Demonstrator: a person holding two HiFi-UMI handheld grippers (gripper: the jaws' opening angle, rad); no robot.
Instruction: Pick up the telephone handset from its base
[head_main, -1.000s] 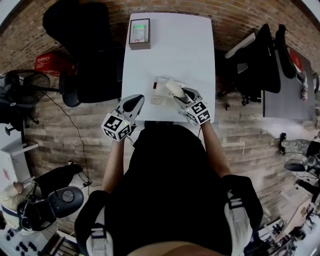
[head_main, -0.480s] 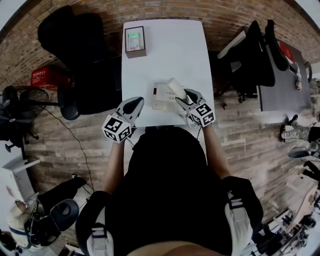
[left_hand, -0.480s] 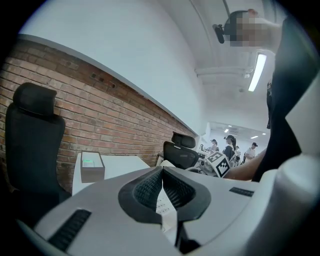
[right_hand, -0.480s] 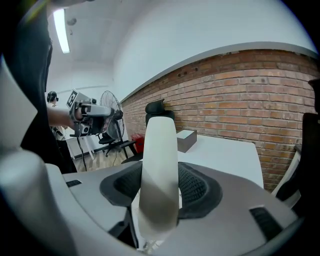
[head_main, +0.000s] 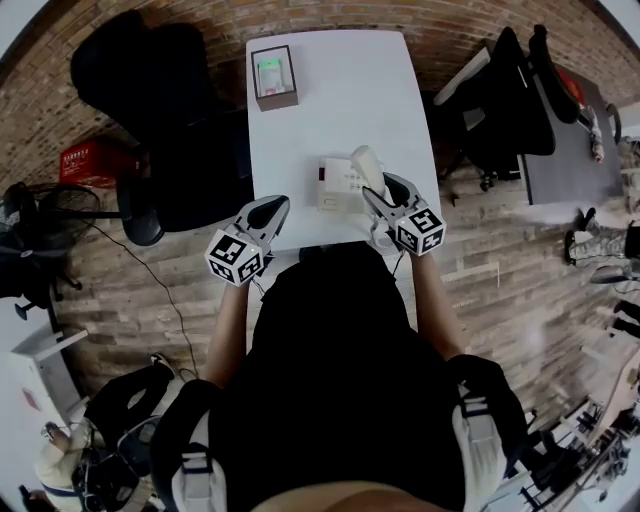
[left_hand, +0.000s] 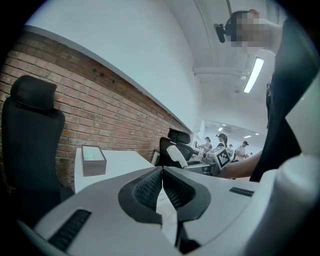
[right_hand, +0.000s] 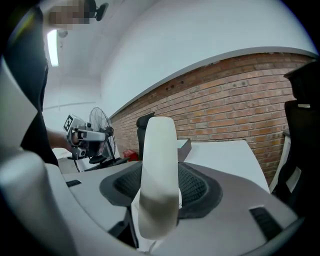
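Cream handset (right_hand: 159, 175), white table (head_main: 340, 90), red-brown brick wall (right_hand: 240, 100), black chair (head_main: 150, 80), black-and-white square-patterned marker cubes (head_main: 228, 258)

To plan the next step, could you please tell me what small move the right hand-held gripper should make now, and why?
Probably raise it a little with the same grip: the right hand-held gripper is shut on the handset, which sits tilted close over the base and seems hardly clear of it.
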